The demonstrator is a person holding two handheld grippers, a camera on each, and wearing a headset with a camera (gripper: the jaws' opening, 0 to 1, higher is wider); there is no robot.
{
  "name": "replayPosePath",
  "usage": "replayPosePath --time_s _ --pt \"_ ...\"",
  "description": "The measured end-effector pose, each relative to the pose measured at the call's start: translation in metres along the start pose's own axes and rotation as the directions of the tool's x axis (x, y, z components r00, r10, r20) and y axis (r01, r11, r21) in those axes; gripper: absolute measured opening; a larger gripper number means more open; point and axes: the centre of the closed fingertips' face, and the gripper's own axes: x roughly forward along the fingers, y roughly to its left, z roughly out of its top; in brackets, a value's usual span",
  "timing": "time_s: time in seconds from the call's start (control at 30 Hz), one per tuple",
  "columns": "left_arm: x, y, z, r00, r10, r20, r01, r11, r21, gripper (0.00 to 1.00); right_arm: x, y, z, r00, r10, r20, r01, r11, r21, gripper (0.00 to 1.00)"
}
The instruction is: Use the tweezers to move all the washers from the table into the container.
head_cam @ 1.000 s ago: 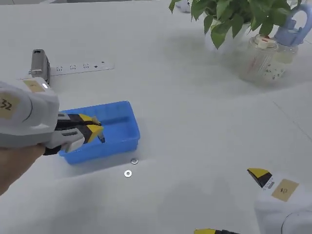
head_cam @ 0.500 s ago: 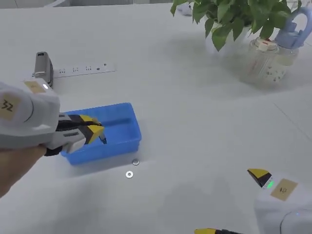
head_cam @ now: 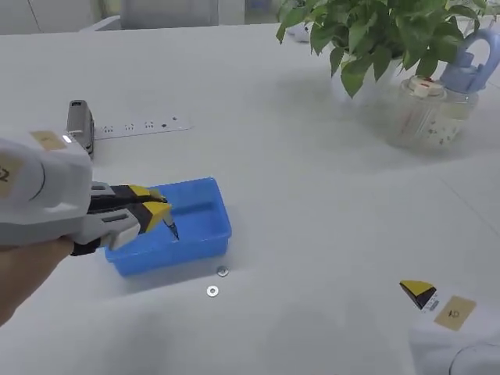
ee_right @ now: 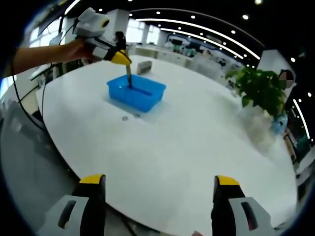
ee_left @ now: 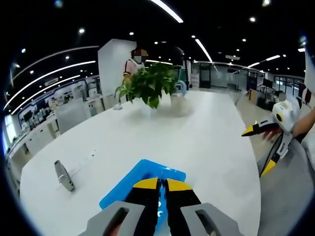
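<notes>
White table: two small silver ring washers lie just beside the blue container's front wall, unmoved since before. My left gripper, jaws clamped on the tweezers, still hangs over the container. My right gripper's jaws stand wide apart.

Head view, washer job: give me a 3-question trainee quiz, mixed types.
1. True or false: the right claw is shut on the tweezers.
2. Where are the tweezers' tips? A) over the power strip B) at the blue container C) beside the plant
3. How many washers lie on the table outside the container?
Key: 1 false: the left claw grips them and the right claw is open. 2 B. 3 two.
</notes>
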Motion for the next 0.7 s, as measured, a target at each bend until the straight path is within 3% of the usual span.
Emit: replayPosePath --time_s 0.4,0.7 --pt "-0.013 -0.027 0.003 0.9995 -0.032 0.005 0.032 0.999 0.004 0.00 0.000 0.001 0.000 1.0000 -0.002 0.002 0.002 1.000 -0.005 0.89" --pt "-0.010 -0.044 0.001 0.9984 -0.055 0.013 0.056 0.998 -0.015 0.00 0.000 0.001 -0.001 1.0000 -0.003 -0.001 0.003 1.000 -0.010 0.88"
